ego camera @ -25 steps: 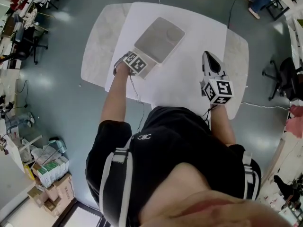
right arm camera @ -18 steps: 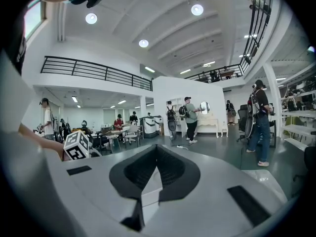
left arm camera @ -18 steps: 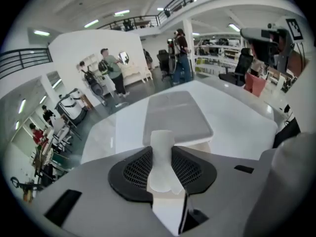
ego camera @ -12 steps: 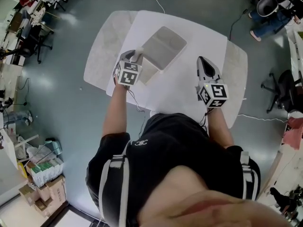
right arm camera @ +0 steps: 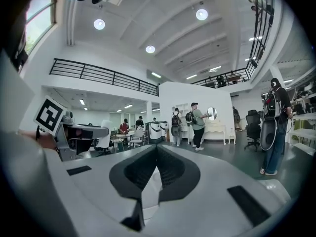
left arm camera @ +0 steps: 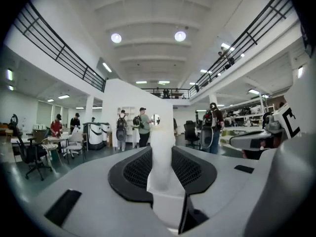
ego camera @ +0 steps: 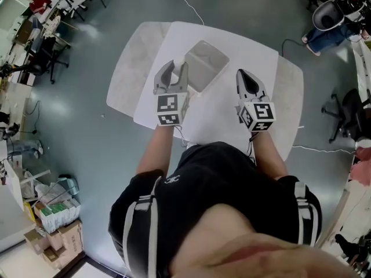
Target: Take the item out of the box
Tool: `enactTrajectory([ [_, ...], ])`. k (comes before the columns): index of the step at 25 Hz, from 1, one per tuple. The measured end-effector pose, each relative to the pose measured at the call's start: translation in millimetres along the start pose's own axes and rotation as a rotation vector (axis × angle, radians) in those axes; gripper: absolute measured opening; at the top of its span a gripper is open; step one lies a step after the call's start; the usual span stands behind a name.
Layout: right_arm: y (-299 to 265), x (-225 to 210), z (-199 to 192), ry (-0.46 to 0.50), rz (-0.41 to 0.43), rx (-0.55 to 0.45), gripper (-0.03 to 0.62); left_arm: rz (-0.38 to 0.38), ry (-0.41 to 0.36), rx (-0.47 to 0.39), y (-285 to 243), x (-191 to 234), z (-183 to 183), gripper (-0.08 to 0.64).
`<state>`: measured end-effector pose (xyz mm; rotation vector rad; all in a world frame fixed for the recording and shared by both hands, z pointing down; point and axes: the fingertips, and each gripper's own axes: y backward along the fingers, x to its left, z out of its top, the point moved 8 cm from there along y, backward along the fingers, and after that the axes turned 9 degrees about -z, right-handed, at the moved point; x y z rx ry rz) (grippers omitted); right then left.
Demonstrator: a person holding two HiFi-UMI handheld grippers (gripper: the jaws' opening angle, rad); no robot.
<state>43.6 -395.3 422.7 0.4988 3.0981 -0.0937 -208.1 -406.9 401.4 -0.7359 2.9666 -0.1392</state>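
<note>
The left gripper has its jaws clamped on the white item, held above the grey box, while the right gripper has its jaws together and empty; the next move probably calls for setting the item on the surface.

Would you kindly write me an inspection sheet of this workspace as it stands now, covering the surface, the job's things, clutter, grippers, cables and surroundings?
Surface: white table, carrying only the box.
Job's things: open grey box on the table; white item held upright, at the box's left edge in the head view.
Clutter: nothing seen.
Grippers: left gripper has its fingers shut on the white item; right gripper is shut and empty, right of the box.
Cables: white cable on the floor beyond the table.
Surroundings: grey floor; office chair; cardboard boxes; people standing in the hall.
</note>
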Motion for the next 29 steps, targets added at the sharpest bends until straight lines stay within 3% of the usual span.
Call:
enactTrajectory([
  [6,-4,2,7,0.013,-0.014,-0.030,0.012,0.012,0.007,-0.069,-2,-12,11,0.132],
  [18,2,-6,8,-0.018,-0.029,-0.055,0.012,-0.025,-0.033,-0.057,-8,-29,21,0.132],
  [29,10,-16,6,-0.032,-0.012,-0.060,0.012,-0.055,-0.009,-0.062,-12,-44,16,0.132],
])
